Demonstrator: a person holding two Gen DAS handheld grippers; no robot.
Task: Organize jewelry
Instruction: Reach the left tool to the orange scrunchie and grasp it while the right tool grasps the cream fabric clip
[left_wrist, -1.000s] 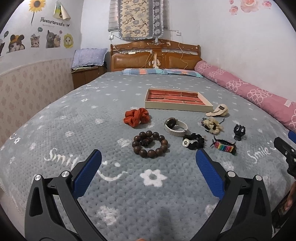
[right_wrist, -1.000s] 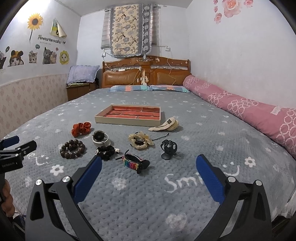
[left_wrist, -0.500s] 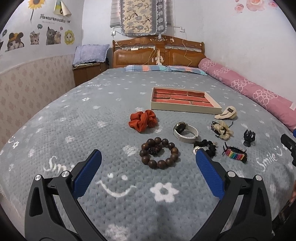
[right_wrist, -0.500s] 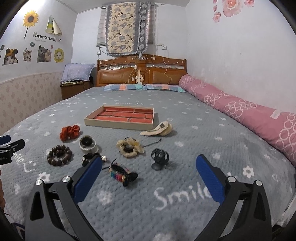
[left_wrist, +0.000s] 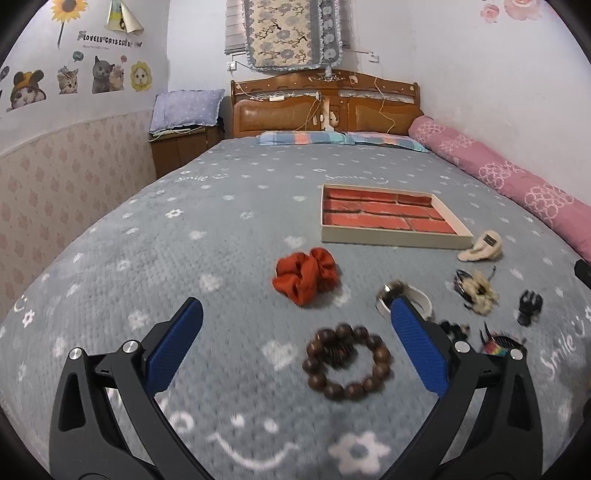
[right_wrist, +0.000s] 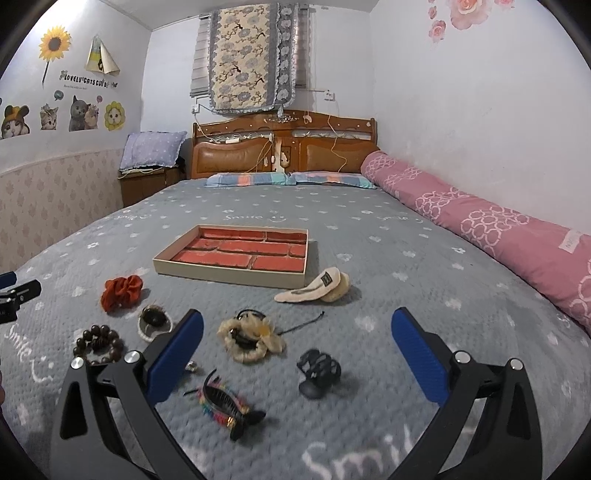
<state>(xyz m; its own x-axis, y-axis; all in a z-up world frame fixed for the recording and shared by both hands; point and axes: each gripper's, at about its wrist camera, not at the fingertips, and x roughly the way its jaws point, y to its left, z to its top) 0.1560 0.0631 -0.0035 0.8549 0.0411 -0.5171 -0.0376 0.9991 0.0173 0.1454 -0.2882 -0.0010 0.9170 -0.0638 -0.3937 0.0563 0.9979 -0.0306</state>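
A shallow tray (left_wrist: 391, 238) (right_wrist: 229, 275) with a red brick-pattern lining lies on the grey bedspread. In front of it lie an orange scrunchie (left_wrist: 304, 275) (right_wrist: 122, 291), a brown bead bracelet (left_wrist: 347, 362) (right_wrist: 96, 341), a white bangle (left_wrist: 421, 299) (right_wrist: 155, 321), a cream flower hair tie (left_wrist: 478, 290) (right_wrist: 249, 338), a black claw clip (left_wrist: 528, 306) (right_wrist: 317, 371), a rainbow clip (left_wrist: 502, 345) (right_wrist: 225, 404) and a cream barrette (left_wrist: 480, 247) (right_wrist: 317, 286). My left gripper (left_wrist: 295, 350) is open above the bead bracelet. My right gripper (right_wrist: 295, 354) is open above the claw clip and flower tie.
A rolled pink quilt (right_wrist: 498, 229) runs along the bed's right side by the wall. Pillows (right_wrist: 288, 179) and a wooden headboard (right_wrist: 284, 147) stand at the far end. A bedside cabinet (left_wrist: 181, 147) with a purple pillow sits at the far left.
Both grippers have moved forward and lower toward the jewellery. The bead bracelet now lies between the left fingers, the claw clip and flower tie between the right fingers. Both stay open.
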